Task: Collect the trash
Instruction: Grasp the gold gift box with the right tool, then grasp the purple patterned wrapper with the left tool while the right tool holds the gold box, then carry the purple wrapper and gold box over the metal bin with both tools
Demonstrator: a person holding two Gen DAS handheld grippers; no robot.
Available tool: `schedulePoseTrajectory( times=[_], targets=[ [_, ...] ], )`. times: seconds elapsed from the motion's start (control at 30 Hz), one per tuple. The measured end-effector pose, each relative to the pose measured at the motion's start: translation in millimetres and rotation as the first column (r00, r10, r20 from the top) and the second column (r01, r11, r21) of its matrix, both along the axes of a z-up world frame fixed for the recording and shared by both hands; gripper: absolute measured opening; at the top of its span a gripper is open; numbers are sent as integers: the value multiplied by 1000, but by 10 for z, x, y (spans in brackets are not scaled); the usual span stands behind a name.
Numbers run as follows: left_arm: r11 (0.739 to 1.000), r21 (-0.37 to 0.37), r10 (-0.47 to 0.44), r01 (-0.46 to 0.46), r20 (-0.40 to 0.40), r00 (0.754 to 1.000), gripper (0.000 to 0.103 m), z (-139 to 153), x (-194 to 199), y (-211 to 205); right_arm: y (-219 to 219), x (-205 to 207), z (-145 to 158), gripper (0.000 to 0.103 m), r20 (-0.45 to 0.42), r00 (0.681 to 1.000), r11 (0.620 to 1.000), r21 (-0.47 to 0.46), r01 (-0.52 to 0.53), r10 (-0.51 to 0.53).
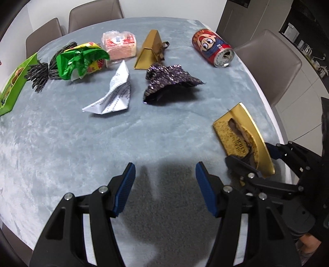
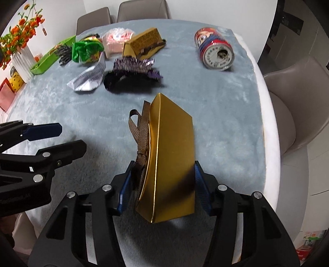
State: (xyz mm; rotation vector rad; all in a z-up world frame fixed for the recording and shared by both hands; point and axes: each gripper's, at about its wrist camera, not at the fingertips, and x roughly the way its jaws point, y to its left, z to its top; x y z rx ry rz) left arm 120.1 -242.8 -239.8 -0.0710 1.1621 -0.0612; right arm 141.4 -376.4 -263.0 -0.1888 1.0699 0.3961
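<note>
Right gripper [image 2: 162, 184] pinching gold box [image 2: 170, 156]; left gripper [image 1: 165, 187] spread, empty. Can [image 1: 212, 50], wrappers, paper [image 1: 112, 94] uncollected on table [image 1: 61, 143].

Round table [image 1: 61, 143] under a pale blue-grey plush cover. Taupe padded chairs [image 1: 267, 67] ring it — white walls [image 2: 98, 6] behind. A white ribbed vase [image 2: 23, 61] holds orange flowers [image 2: 18, 35] at the left edge.

Each camera sits behind its own tongs, looking steeply down and forward over the surface [image 1: 61, 133] from close range; both views share the litter beyond the tongs.
</note>
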Motion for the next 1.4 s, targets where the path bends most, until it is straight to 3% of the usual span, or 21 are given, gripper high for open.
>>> schedulePoseTrajectory(
  times=[0.4,0.83,1.0,1.1,1.4],
  targets=[
    [1000,3,11,-11,70,997,61,241,411,97,10,363,345,53,65,998,1000,-2,16,-16],
    [1000,3,-9,9,64,998,59,17,972,68,11,790,244,53,51,998,999,-11,44,-44],
    [999,-5,-34,34,69,997,13,-12,1036,57,27,829,246,53,51,998,999,-3,47,-47],
    [998,20,-61,59,92,994,5,46,999,11,41,813,270,53,52,998,999,-1,47,-47],
    [996,23,-93,91,136,986,3,338,781,-34,25,634,463,53,77,995,998,10,61,-61]
  ],
)
